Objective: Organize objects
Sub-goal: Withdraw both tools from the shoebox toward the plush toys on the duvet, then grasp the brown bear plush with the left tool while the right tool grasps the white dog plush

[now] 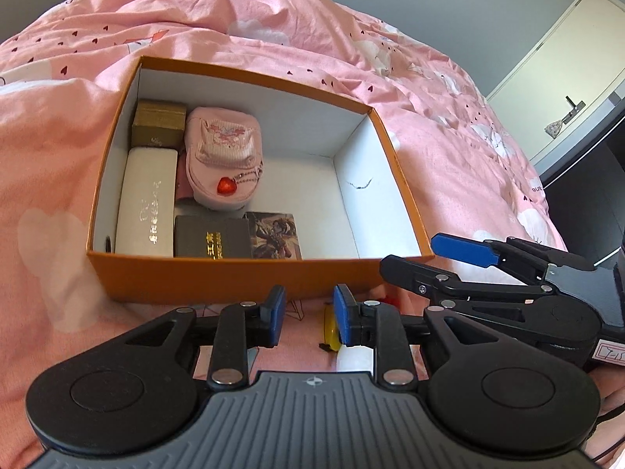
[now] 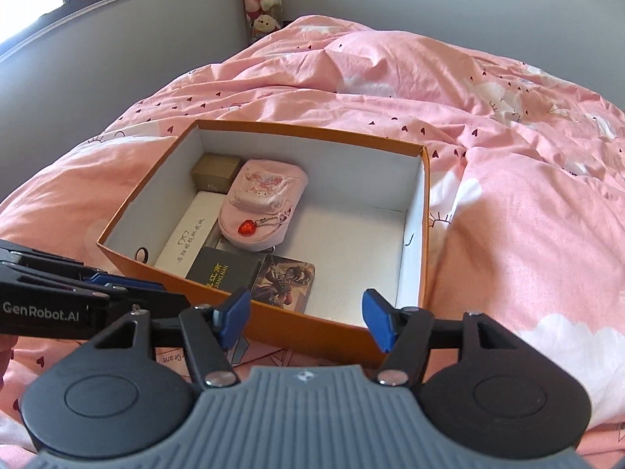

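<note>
Both tools are hovering empty before the orange cardboard box at frame centre: left tool slightly spread, right tool wide. Likely next: picking up the yellow item lying below the box.

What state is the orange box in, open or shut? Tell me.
Open. The box has no lid on; its white inside shows, with the pink pouch lying in it.
</note>
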Demonstrator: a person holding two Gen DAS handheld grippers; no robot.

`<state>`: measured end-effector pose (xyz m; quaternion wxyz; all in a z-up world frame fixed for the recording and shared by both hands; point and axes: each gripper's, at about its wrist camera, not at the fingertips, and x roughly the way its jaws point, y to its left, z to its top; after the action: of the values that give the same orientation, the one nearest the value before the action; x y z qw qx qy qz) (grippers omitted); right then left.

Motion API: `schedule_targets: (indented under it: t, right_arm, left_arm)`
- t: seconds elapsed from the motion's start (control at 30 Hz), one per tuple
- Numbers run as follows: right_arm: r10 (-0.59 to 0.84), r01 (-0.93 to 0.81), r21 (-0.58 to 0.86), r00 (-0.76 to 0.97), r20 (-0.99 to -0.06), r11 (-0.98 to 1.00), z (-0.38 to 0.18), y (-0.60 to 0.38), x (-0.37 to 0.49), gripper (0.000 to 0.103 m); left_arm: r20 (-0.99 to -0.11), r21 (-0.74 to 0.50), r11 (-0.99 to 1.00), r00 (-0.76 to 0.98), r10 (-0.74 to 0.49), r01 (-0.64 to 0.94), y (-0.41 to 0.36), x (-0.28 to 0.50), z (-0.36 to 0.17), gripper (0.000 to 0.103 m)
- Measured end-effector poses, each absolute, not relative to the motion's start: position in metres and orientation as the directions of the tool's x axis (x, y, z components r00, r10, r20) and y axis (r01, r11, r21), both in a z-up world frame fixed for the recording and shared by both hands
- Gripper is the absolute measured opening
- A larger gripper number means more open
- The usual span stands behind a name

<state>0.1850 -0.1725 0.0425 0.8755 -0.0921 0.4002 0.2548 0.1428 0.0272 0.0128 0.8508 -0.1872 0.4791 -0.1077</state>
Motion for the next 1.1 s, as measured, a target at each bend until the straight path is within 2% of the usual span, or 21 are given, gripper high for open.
schedule_targets:
  t: [0.13, 0.27, 0.37, 0.43, 0.5, 0.6, 0.8, 1.0, 1.1]
  right_arm:
    - [0.394, -0.518, 0.055, 0.574, -0.718, 0.853, 0.040, -0.182, 0.164, 0.078]
    - [0.364, -0.492, 0.053, 0.564, -0.741, 0.869, 0.031, -0.188, 0.152, 0.078]
    - [0.324, -0.494, 0.019, 0.540, -0.777, 0.869, 0.020, -0.189, 0.146, 0.073]
    - [0.293, -0.494, -0.006, 0.525, -0.799, 0.869, 0.013, -0.190, 0.142, 0.060]
    - [0.273, -0.482, -0.006, 0.507, -0.818, 0.876, 0.007, -0.195, 0.138, 0.055]
    - [0.279, -0.457, 0.037, 0.475, -0.835, 0.889, 0.001, -0.205, 0.135, 0.054]
    - [0.297, -0.435, 0.080, 0.457, -0.838, 0.897, -0.005, -0.216, 0.125, 0.055]
    - [0.311, -0.394, 0.155, 0.368, -0.877, 0.906, -0.019, -0.225, 0.126, 0.054]
    - [0.337, -0.352, 0.219, 0.323, -0.884, 0.910, -0.025, -0.234, 0.129, 0.054]
  left_arm:
    - [-0.794, -0.439, 0.898, 0.481, -0.372, -0.031, 0.027, 0.133, -0.001, 0.030]
    - [-0.819, -0.424, 0.904, 0.452, -0.354, -0.059, 0.027, 0.122, -0.016, 0.030]
    - [-0.825, -0.438, 0.896, 0.431, -0.366, -0.077, 0.028, 0.115, -0.025, 0.030]
    - [-0.824, -0.455, 0.886, 0.418, -0.383, -0.086, 0.028, 0.111, -0.030, 0.030]
    - [-0.822, -0.474, 0.876, 0.401, -0.404, -0.089, 0.027, 0.108, -0.035, 0.030]
    - [-0.821, -0.503, 0.860, 0.360, -0.443, -0.089, 0.022, 0.108, -0.042, 0.030]
    - [-0.821, -0.541, 0.837, 0.268, -0.503, -0.087, 0.000, 0.106, -0.064, 0.039]
    - [-0.835, -0.520, 0.850, 0.257, -0.486, -0.081, -0.008, 0.103, -0.067, 0.041]
    - [-0.838, -0.517, 0.854, 0.237, -0.492, -0.058, -0.013, 0.102, -0.067, 0.048]
